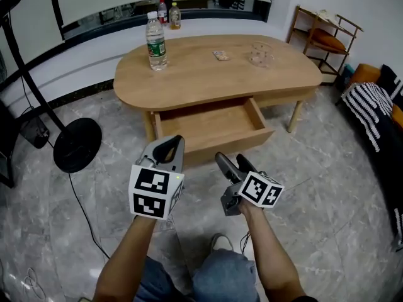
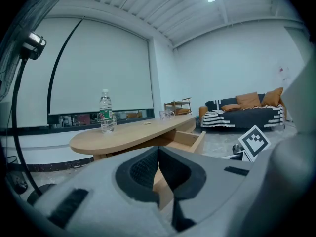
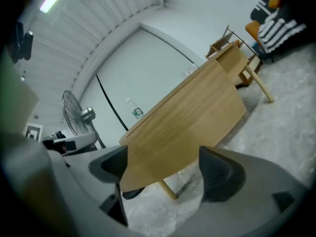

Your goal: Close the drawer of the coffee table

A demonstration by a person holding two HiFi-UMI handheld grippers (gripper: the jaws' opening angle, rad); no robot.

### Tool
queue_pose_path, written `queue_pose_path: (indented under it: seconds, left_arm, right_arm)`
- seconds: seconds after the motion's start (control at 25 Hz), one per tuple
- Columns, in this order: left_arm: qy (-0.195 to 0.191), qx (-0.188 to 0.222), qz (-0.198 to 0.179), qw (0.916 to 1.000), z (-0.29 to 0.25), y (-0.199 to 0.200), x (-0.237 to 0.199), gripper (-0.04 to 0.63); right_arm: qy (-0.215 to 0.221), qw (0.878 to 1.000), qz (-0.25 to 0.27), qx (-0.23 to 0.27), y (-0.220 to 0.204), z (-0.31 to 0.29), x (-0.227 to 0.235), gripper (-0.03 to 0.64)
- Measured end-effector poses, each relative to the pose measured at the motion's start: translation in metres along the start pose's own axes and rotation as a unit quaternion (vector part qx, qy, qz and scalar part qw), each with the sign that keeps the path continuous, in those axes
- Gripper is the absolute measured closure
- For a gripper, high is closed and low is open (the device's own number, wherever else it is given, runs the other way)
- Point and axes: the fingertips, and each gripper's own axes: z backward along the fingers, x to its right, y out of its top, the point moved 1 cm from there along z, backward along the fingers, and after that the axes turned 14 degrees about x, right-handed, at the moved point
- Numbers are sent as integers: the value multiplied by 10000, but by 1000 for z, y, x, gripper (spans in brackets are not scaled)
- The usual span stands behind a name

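The oval wooden coffee table (image 1: pixel 214 68) stands ahead of me with its drawer (image 1: pixel 211 126) pulled out toward me and empty inside. My left gripper (image 1: pixel 178 141) hovers just in front of the drawer's left front corner, its tips together on nothing. My right gripper (image 1: pixel 233 163) hangs lower, near the drawer's front panel (image 1: pixel 220 145), rolled on its side, with the jaws wide apart and nothing between them. In the left gripper view the drawer (image 2: pixel 190 138) shows beyond the closed left gripper (image 2: pixel 158 154). The right gripper (image 3: pixel 165 169) frames the tilted table (image 3: pixel 197 112).
A water bottle (image 1: pixel 156 41), a glass (image 1: pixel 260 54) and a small packet (image 1: pixel 221 55) sit on the tabletop. A fan base (image 1: pixel 77 145) with a cable lies on the marble floor at the left. A wooden rack (image 1: pixel 324 39) and a sofa with a striped blanket (image 1: pixel 371 102) stand at the right.
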Motion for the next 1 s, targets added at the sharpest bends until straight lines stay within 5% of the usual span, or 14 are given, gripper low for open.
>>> queue_pose_path:
  seconds: [0.48, 0.6, 1.0]
  left_arm:
    - [211, -147, -175, 9995, 10, -14, -11, 594]
    - [285, -171, -193, 9993, 13, -17, -16, 594]
    - [248, -166, -186, 9994, 8, -16, -11, 594]
  right_arm:
    - [195, 9762, -2062, 646, -22, -24, 31, 74]
    - [199, 9751, -2100, 685, -24, -24, 35, 136]
    - [-10, 9729, -2208, 683, -13, -25, 23, 155]
